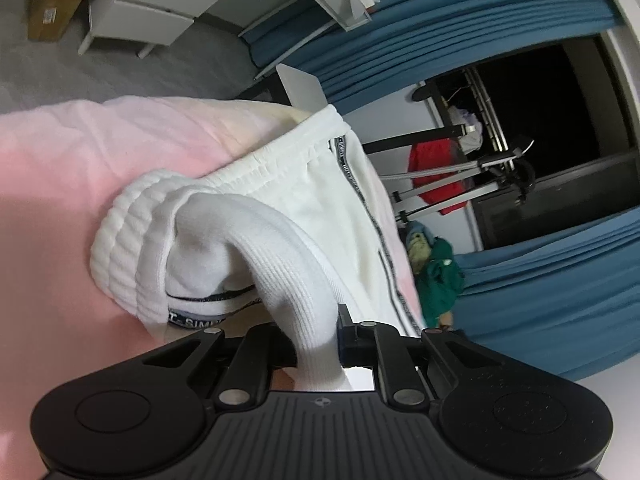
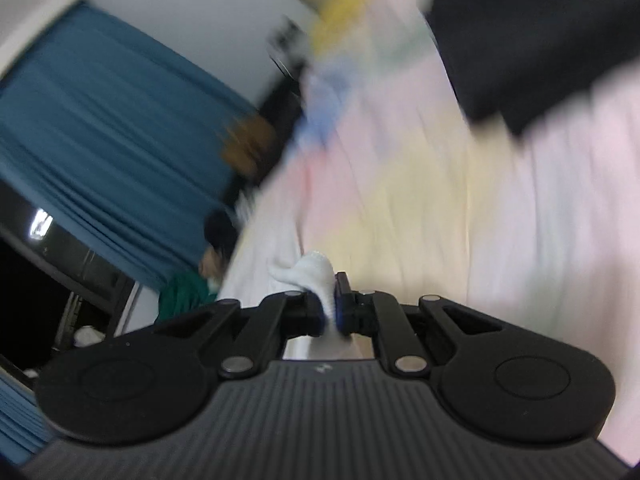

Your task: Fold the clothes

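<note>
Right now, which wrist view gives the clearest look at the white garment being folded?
The left wrist view: the white garment lies sharp on the pink bedding, its ribbed cuffs and striped trim plain. The right wrist view is motion-blurred and shows only a small white bunch pinched in the right gripper.

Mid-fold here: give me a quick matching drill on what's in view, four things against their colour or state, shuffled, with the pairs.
Things:
1. left gripper
2. sheet
3. curtain
4. garment on the rack

Colour or state:
A. blue
B. red
C. shut on the white ribbed cuff
D. pink

Pairs: 1-C, 2-D, 3-A, 4-B
</note>
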